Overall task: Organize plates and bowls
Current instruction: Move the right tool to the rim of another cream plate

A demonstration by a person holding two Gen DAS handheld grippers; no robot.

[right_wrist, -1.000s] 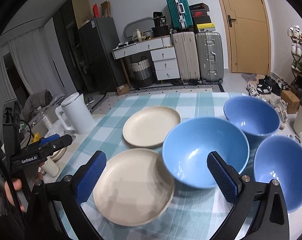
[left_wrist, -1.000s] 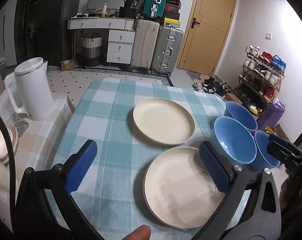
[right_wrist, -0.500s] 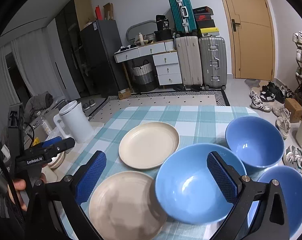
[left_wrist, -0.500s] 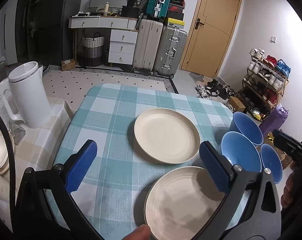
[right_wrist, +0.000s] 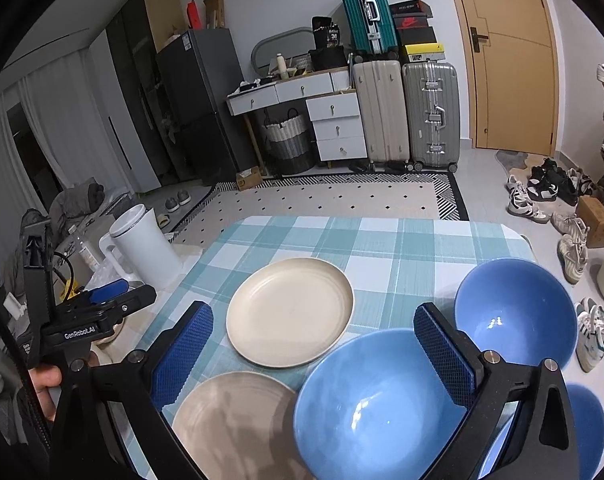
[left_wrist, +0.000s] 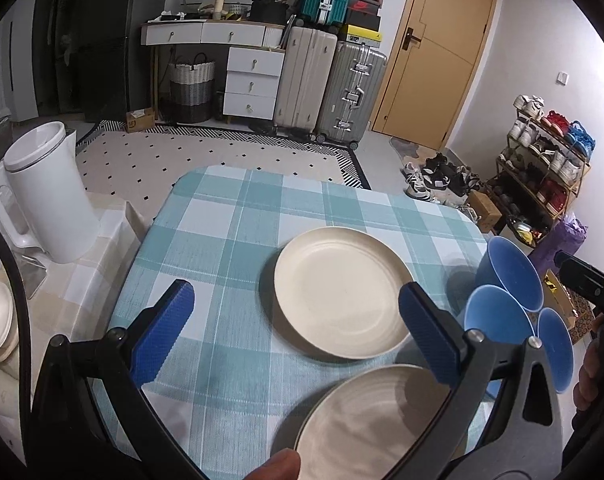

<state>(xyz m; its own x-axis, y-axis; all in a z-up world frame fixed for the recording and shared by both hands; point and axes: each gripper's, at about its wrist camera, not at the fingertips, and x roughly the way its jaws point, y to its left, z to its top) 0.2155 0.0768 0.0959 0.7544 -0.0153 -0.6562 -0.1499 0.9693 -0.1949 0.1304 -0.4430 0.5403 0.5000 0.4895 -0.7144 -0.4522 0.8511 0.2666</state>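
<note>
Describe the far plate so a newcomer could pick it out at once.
Start at the checked table. Two cream plates lie left of three blue bowls. The far plate lies whole and clear nearer the suitcases, while the near plate is partly hidden by the right gripper.

- A white kettle (left_wrist: 50,196) stands on a beige checked cloth just beside the surface (left_wrist: 230,240), which carries a teal checked cloth.
- Two upright suitcases (right_wrist: 405,112) stand against the far wall, a teal suitcase (right_wrist: 361,12) on top.
- White drawers (left_wrist: 254,82) stand next to a woven basket (left_wrist: 192,90).
- A wooden door (left_wrist: 429,52) is shut.
- A shoe rack (left_wrist: 549,160) stands at the right wall.
</note>
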